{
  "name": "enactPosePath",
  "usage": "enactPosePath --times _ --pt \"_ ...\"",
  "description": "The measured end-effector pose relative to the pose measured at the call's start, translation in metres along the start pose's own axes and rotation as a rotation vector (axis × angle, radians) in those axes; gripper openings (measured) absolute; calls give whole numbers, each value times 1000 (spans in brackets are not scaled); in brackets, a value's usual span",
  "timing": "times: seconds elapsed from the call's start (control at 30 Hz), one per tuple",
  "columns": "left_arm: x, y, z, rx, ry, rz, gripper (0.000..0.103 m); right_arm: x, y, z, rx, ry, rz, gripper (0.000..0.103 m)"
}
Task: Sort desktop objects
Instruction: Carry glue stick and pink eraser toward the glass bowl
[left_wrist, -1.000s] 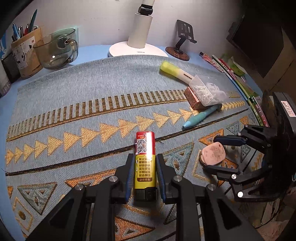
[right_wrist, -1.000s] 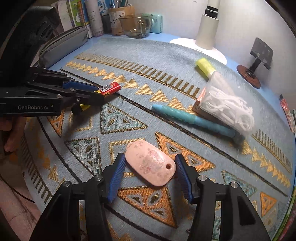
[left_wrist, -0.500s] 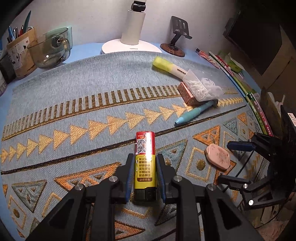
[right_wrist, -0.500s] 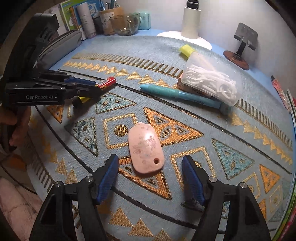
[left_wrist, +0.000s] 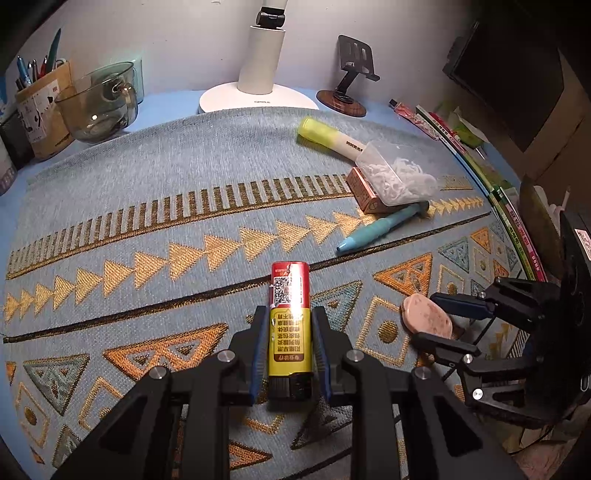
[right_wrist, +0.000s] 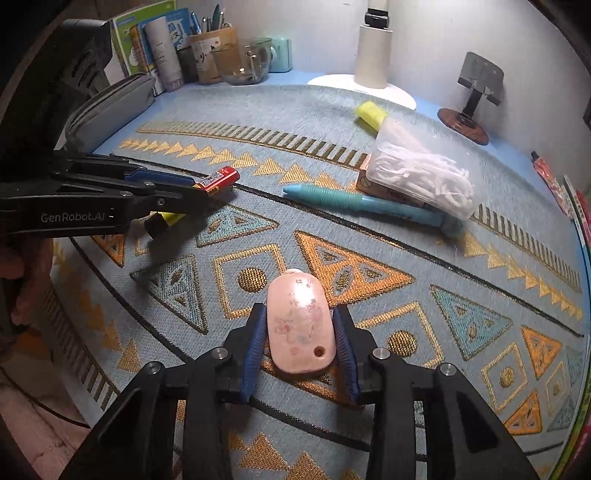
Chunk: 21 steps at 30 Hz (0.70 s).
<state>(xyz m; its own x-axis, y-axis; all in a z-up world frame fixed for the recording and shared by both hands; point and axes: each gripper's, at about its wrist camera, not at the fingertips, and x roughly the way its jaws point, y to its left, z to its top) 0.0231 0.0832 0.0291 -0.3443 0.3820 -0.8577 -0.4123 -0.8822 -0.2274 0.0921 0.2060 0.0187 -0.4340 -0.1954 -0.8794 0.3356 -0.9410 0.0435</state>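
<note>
Plastic lighter, a glossy red-and-yellow cylinder with a black cap end, sits clamped between the jaws of my left gripper, its ribbed blue pads pressed on both sides of the yellow label. My right gripper has its jaws closed against the flanks of a smooth pink oval case, rounded at the edges, faintly printed, with a small hole near one corner. Both items are low over the woven blue mat, a coarse cloth with gold and orange triangles covering the worktop.

Farther back on the mat lie a ridged teal pen, a clear box of white loops resting on a brown carton, and a yellow highlighter.

The right wrist view alone shows a grey fabric pouch and upright books at the left edge. The left wrist view alone shows the dark monitor at the right. Both show the white lamp base, the glass mug and the phone stand.
</note>
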Motion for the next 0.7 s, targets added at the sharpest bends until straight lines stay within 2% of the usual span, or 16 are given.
enactPosePath --times 0.17,0.33,0.53,0.7 --pt "-8 -16 8 17 -15 3 20 -20 -22 -9 138 13 56 36" --pt "-20 -43 22 52 -43 -8 20 -59 -52 -15 228 -31 42 36" --pt "-40 -101 51 133 -109 -48 20 -125 -95 -22 341 -147 0 36" --pt "-60 -175 79 252 -192 -105 20 -180 -137 -34 438 -266 -43 37"
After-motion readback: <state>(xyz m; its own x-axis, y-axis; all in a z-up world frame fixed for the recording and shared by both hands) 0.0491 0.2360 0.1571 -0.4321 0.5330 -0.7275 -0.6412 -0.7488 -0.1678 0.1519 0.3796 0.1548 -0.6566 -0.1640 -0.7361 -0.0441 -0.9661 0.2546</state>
